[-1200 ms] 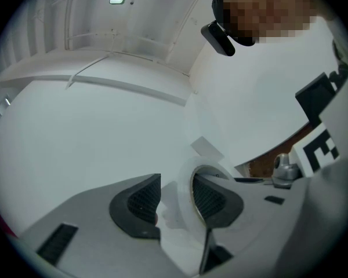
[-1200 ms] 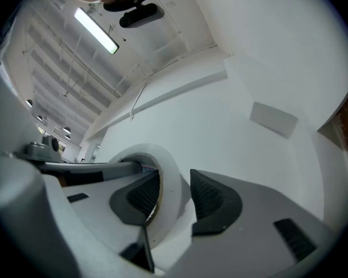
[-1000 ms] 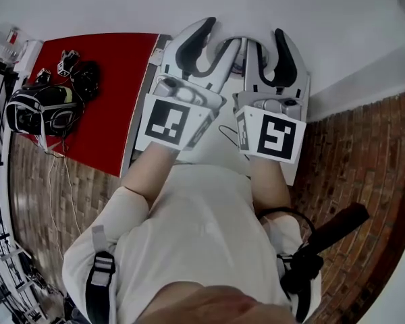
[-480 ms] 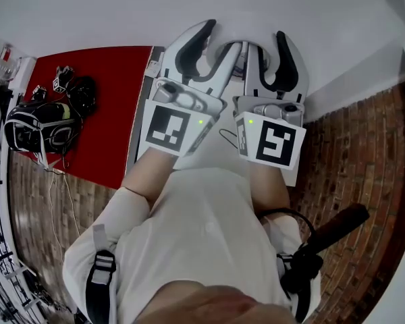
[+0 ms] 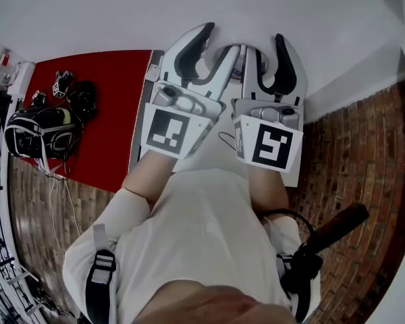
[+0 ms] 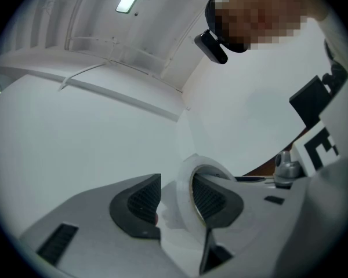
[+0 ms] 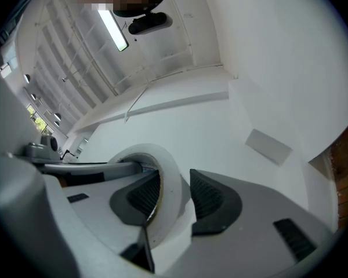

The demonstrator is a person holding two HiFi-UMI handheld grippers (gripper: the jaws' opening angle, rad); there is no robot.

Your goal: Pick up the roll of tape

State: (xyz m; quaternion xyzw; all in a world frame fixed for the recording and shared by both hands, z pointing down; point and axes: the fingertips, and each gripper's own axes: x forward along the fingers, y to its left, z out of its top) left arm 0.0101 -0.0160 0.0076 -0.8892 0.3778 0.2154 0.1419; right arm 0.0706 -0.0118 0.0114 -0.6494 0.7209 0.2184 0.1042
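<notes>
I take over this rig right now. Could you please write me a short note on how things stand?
Right gripper: fingers shut on the wall of the roll of tape, one finger through its hole.
Left gripper: the roll's wall is between its fingers too, one through the hole; whether the outer pad presses is unclear.
Done: the roll is lifted into the air.
Left: only to hold it steady.

The person wears a white short-sleeved shirt (image 5: pixel 202 228) crossed by a black shoulder strap (image 5: pixel 100 282) (it has a grey buckle). The light grey plastic left gripper (image 5: pixel 223 37) and the matching right gripper (image 5: pixel 263 44) have curved jaws with dark ribbed pads (image 6: pixel 144 198). Each carries a white cube with black square markers (image 5: pixel 167 128).
</notes>
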